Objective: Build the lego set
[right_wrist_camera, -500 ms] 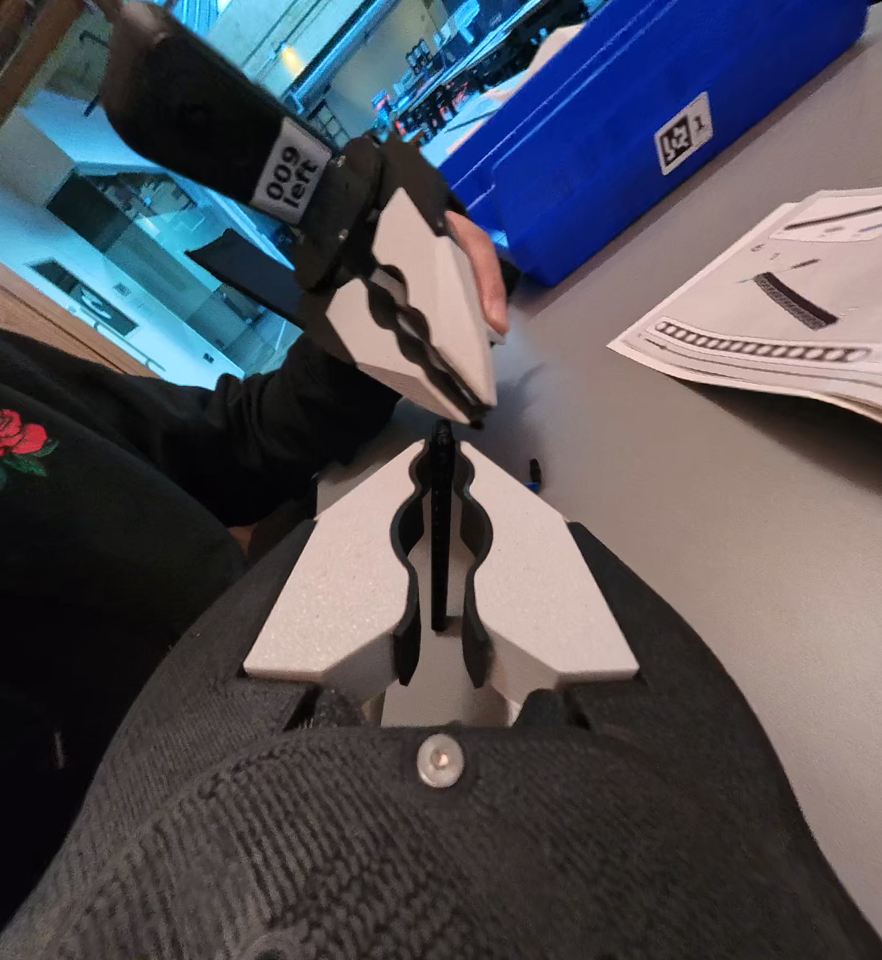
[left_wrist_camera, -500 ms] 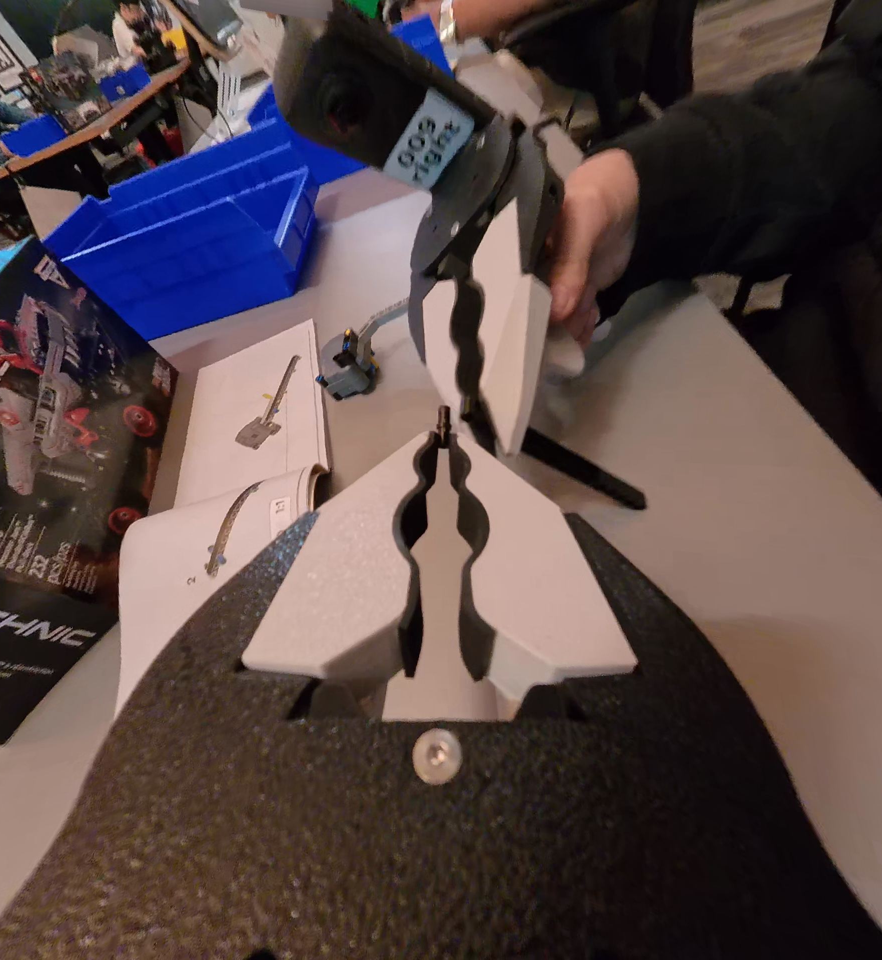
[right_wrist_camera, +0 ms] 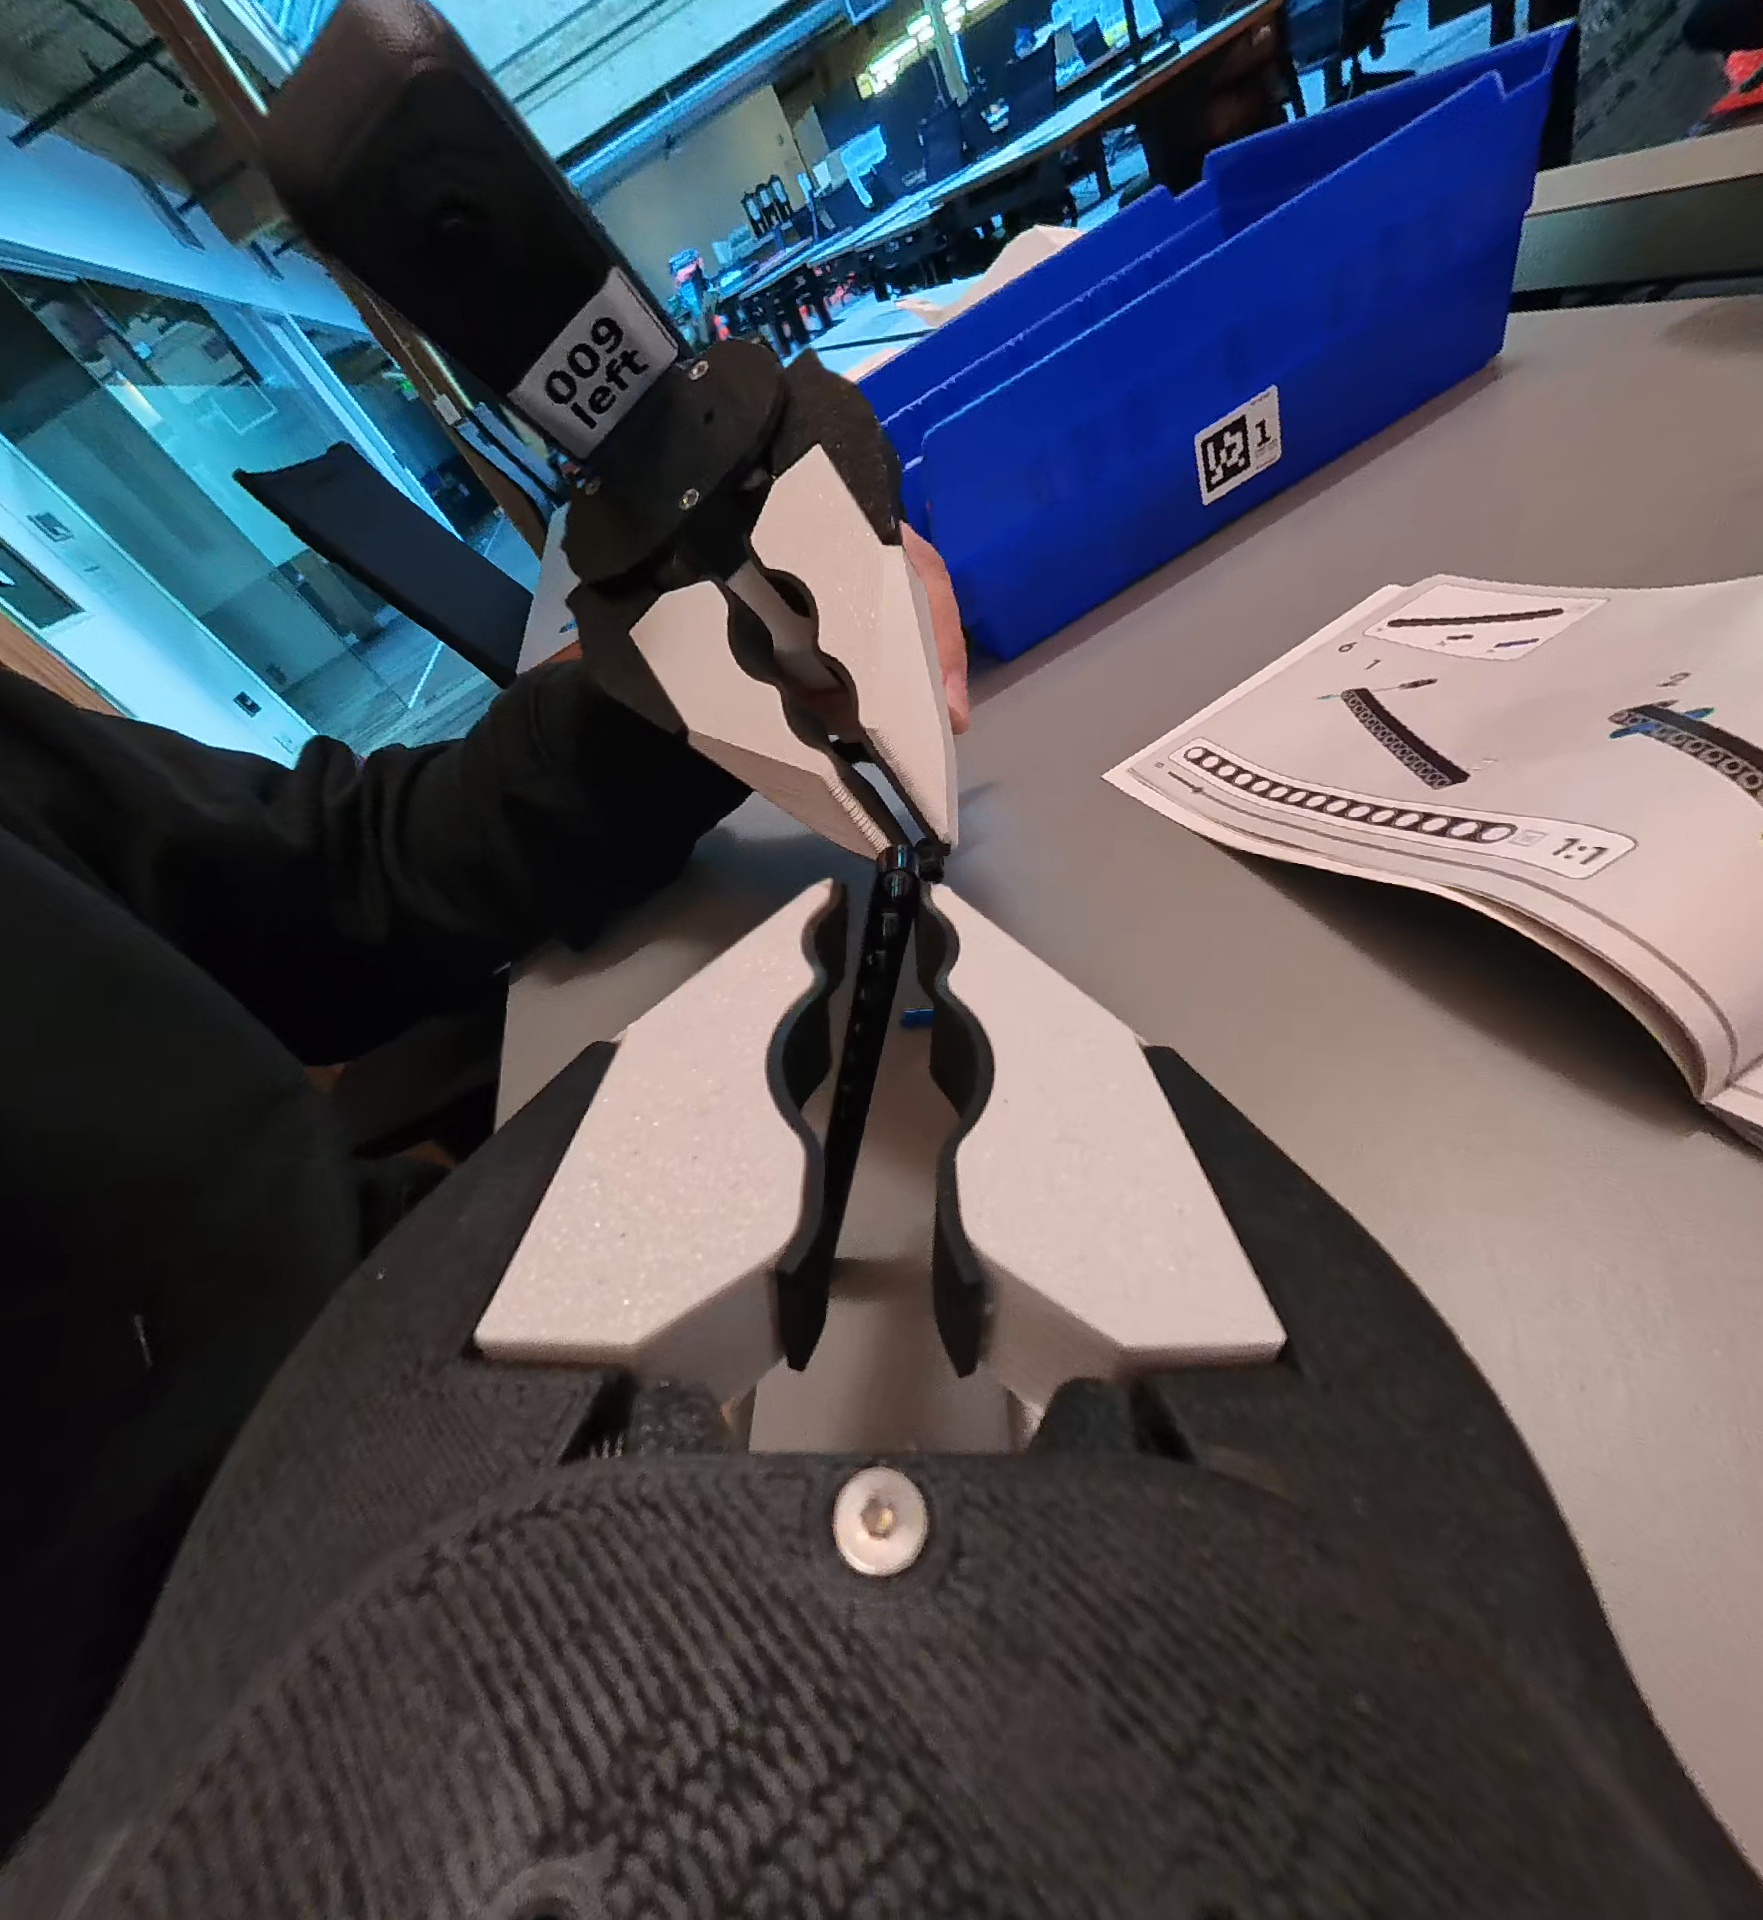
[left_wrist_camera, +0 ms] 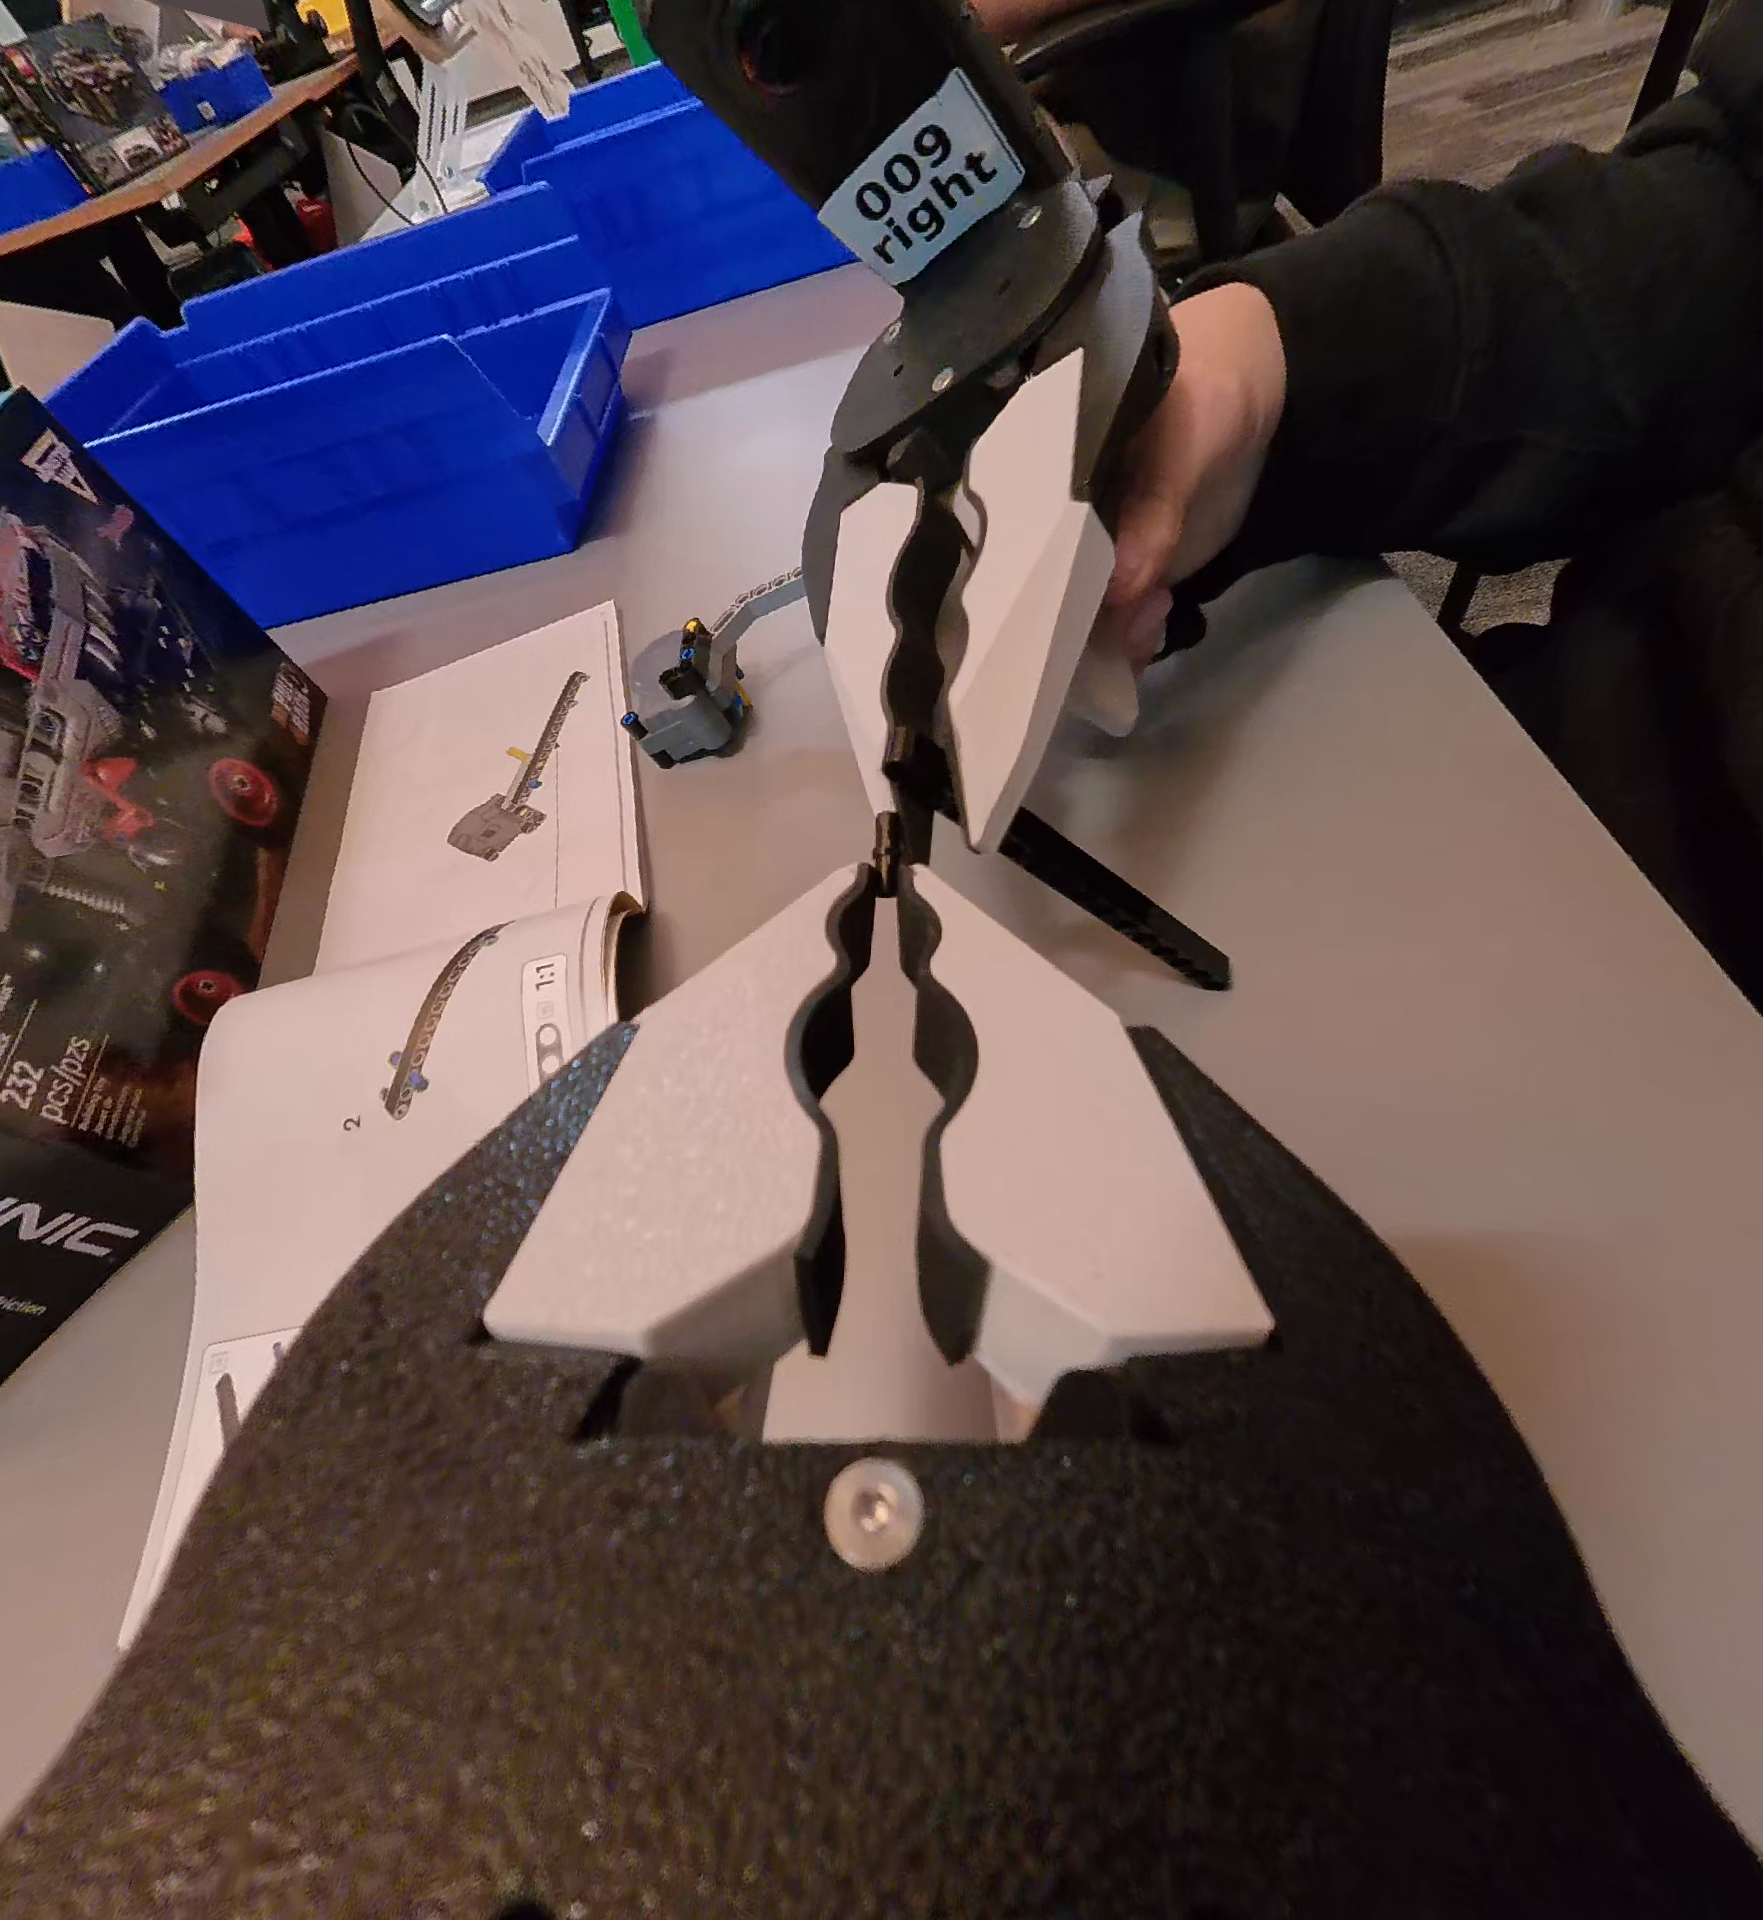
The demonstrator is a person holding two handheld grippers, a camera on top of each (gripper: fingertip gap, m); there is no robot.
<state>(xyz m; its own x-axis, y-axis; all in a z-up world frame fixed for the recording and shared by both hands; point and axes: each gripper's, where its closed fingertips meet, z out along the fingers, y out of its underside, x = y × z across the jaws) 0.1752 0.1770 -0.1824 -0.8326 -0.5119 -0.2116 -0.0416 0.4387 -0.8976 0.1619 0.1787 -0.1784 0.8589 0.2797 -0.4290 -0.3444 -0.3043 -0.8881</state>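
Right gripper (left_wrist_camera: 924, 821) has its jaws clamped on a long black lego beam (left_wrist_camera: 1116, 899), held steady w/ one end poking past the tips. Left gripper (left_wrist_camera: 887, 883) pinches a small black pin (left_wrist_camera: 889, 844) right at that end, prob lining it up w/ a hole. Both above the bench (left_wrist_camera: 1376, 935).
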